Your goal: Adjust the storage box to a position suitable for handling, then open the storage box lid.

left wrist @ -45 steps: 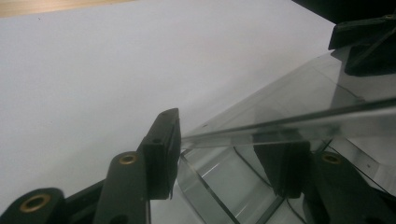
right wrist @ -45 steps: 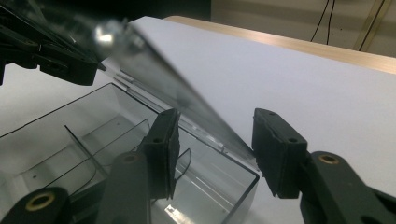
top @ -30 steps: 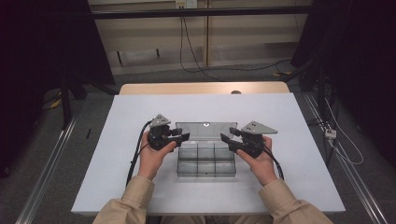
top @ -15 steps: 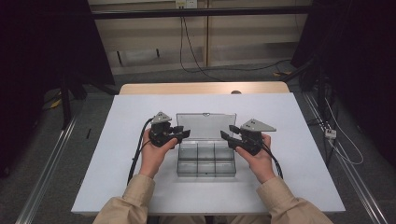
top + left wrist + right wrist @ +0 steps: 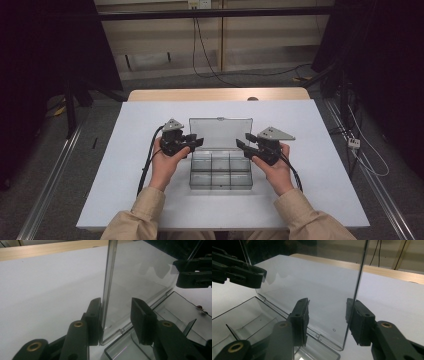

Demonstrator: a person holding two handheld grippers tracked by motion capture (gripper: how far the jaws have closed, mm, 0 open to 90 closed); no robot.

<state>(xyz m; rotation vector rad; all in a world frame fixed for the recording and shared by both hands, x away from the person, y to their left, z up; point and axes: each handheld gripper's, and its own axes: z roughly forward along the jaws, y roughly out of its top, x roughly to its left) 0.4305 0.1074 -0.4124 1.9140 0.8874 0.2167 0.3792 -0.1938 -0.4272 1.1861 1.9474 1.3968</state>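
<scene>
left gripper view: lid (image 5: 140, 280) edge between open jaws.

Compartment box (image 5: 220, 171) mid-table (image 5: 320, 150), raised lid (image 5: 220, 132) behind, one tool (image 5: 196, 142) (image 5: 242, 144) at each side.

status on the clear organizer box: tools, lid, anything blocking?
Left tool and right tool open, each straddling a side edge of the lid. Lid up, box open. Nothing blocking.
</scene>
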